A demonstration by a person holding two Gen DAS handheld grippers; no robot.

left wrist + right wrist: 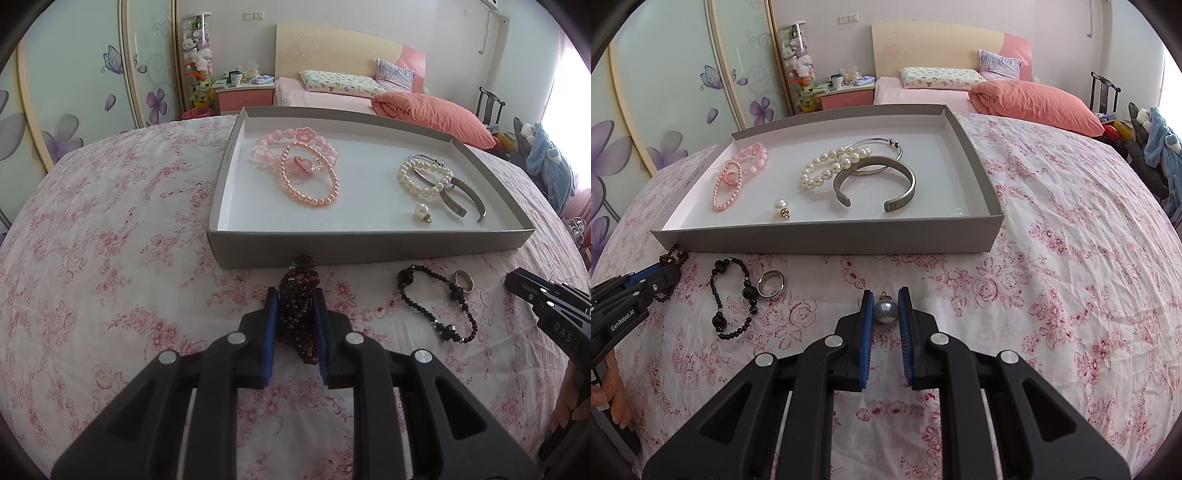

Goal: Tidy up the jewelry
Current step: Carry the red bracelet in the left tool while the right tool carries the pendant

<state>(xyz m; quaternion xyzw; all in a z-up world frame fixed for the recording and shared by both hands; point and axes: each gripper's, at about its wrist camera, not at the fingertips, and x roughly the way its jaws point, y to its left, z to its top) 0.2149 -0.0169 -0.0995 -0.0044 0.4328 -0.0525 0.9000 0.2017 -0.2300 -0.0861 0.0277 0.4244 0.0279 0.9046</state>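
Note:
My left gripper is shut on a dark red bead bracelet just in front of the grey tray; it also shows in the right wrist view. My right gripper is shut on a grey pearl pendant on the floral cloth. A black bead bracelet and a silver ring lie on the cloth between the grippers. The tray holds pink bead bracelets, a white pearl bracelet, silver bangles and a white pearl pendant.
The table wears a pink floral cloth. Behind it stand a bed with an orange duvet, a nightstand and a wardrobe with flower decals. The right half of the tray floor is bare.

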